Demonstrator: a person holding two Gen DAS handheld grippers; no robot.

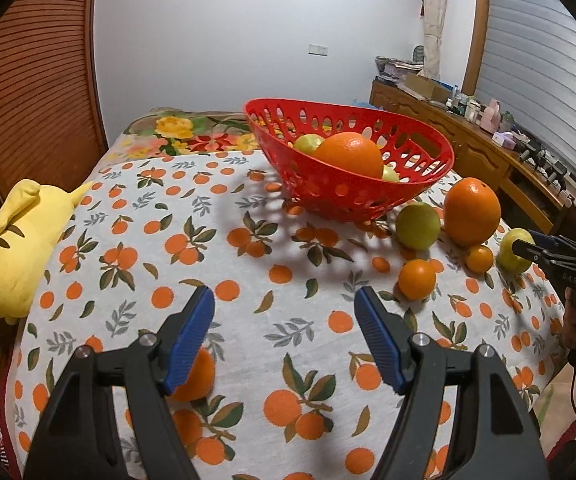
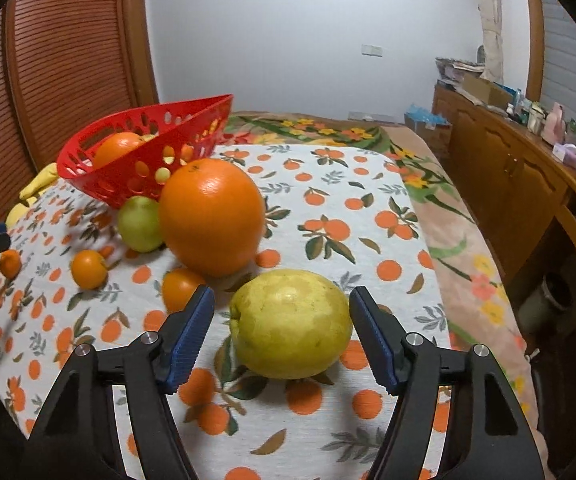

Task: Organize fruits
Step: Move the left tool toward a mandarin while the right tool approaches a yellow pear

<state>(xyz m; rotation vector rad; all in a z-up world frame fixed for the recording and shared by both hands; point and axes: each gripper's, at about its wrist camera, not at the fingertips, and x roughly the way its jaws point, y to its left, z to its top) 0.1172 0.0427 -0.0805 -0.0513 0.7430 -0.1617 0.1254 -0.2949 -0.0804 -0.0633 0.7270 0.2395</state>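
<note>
A red perforated basket (image 1: 348, 196) stands at the back of the orange-print cloth, holding a big orange (image 1: 348, 154) and green fruits (image 1: 308, 144). Beside it lie a green fruit (image 1: 418, 226), a large orange (image 1: 472, 212) and two small oranges (image 1: 417, 279). My right gripper (image 2: 282, 294) stands open around a yellow fruit (image 2: 292, 324) resting on the cloth, with a gap at the left pad. My left gripper (image 1: 284, 296) is open over bare cloth with nothing between its fingers. Another small orange (image 1: 198, 376) lies partly hidden behind its left finger.
A yellow plush toy (image 1: 16, 248) lies at the table's left edge. A wooden sideboard (image 2: 508, 176) loaded with clutter runs along the right. A slatted wooden door (image 1: 36, 80) stands behind on the left. A floral blanket (image 2: 440, 208) shows beyond the cloth.
</note>
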